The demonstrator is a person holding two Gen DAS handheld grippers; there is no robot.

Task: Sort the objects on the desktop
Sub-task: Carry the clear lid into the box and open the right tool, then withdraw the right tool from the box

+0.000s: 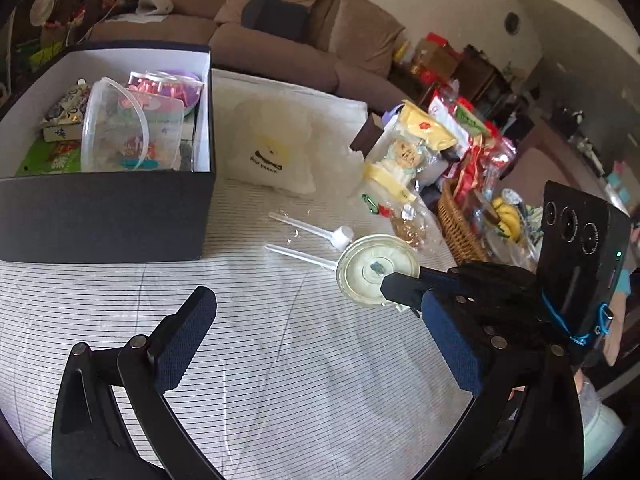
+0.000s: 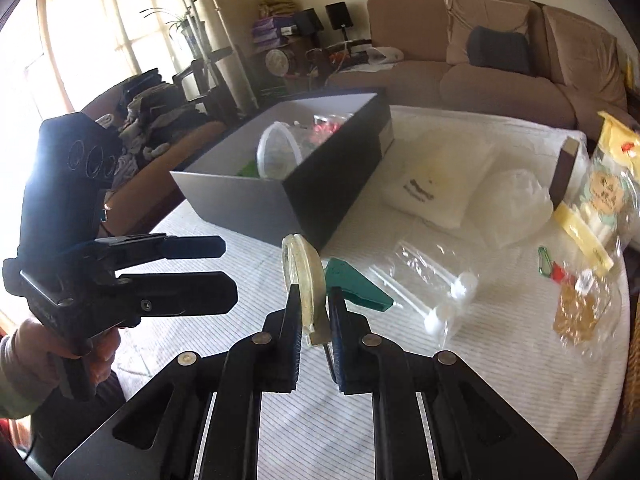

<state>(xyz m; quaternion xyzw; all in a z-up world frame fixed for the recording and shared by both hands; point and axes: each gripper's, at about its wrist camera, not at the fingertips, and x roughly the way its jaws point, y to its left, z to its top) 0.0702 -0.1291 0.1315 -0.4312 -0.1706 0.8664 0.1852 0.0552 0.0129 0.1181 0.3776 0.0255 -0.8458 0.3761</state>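
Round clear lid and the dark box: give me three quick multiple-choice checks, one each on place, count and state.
1. Where is the round clear lid?
A. in the dark box
B. between the right gripper's fingers
C. in the wicker basket

2. How many white long-handled scoops lie on the striped cloth?
A. two
B. four
C. none

3. What is the state of the left gripper?
A. shut on a scoop
B. shut on nothing
C. open, holding nothing

Answers: 1 B, the right gripper clamps the lid's edge, lifted off the cloth; 2 A, two handles lie side by side; 3 C, its fingers stand wide apart over bare striped cloth.
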